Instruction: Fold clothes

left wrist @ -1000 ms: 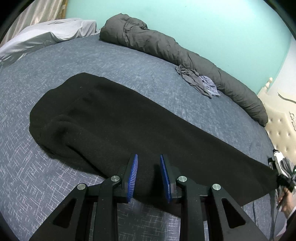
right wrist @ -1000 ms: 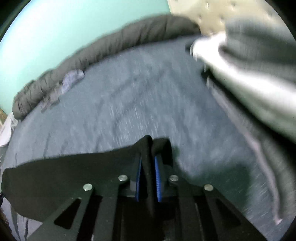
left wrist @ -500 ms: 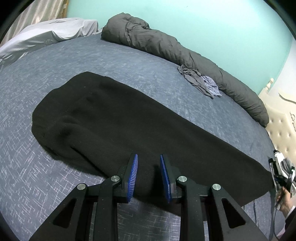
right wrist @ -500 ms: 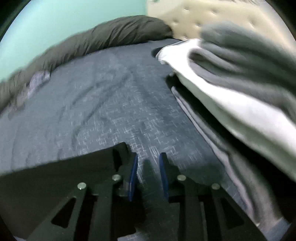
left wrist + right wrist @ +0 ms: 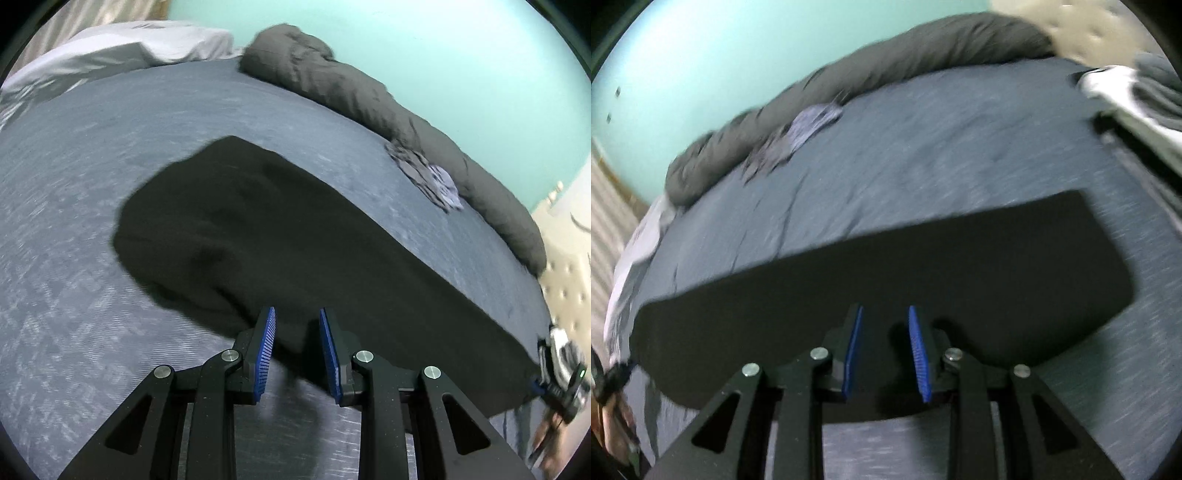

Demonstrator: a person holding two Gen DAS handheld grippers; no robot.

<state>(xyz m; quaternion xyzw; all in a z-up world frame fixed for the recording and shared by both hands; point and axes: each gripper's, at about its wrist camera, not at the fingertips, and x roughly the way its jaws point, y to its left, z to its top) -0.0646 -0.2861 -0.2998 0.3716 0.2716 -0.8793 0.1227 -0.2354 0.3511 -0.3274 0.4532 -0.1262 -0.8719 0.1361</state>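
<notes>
Blue-grey bedding (image 5: 92,295) carries a black garment (image 5: 295,258), laid out long and flat, well short of the rolled grey duvet (image 5: 369,103). Probably soft, thickish knit; blur hides detail. It should drape limply, best pinched at a corner. Left gripper (image 5: 297,350) and right gripper (image 5: 884,349) hover agape over its near edge, empty.

Rolled grey duvet (image 5: 369,99) along teal wall (image 5: 461,55), blue-grey bedsheet (image 5: 74,240).
</notes>
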